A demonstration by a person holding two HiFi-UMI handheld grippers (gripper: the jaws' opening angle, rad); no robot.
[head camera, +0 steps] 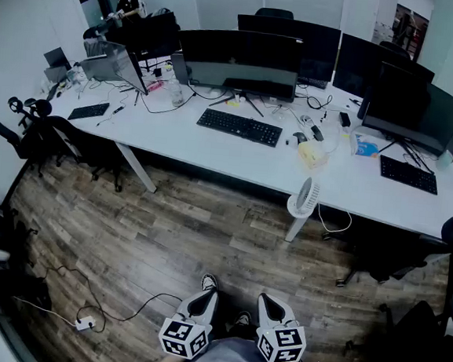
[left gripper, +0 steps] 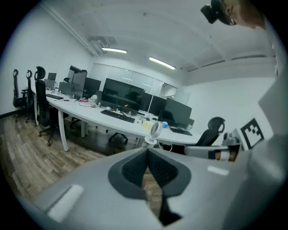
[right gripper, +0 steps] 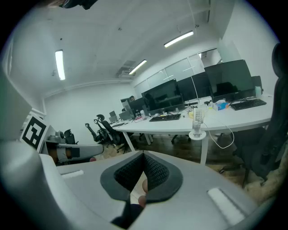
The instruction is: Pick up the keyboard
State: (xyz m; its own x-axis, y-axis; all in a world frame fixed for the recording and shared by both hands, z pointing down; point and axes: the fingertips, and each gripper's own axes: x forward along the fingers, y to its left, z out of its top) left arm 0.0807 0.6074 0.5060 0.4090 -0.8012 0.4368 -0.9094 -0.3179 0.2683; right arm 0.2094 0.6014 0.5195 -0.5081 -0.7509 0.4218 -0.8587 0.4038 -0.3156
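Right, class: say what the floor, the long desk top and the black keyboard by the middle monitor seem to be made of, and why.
Floor: wood or wood-look laminate, matt; plank seams and streaky grain show.
Desk top: smooth white board, probably laminate; even colour, no grain.
Keyboard: likely matt black plastic; dull keys, though too small to be sure.

A long white desk (head camera: 214, 147) stands on a wood-plank floor (head camera: 191, 228). On it rest a flat black keyboard (head camera: 239, 127), a row of black monitors (head camera: 239, 59) and, at the near edge, a small white fan (head camera: 304, 199).
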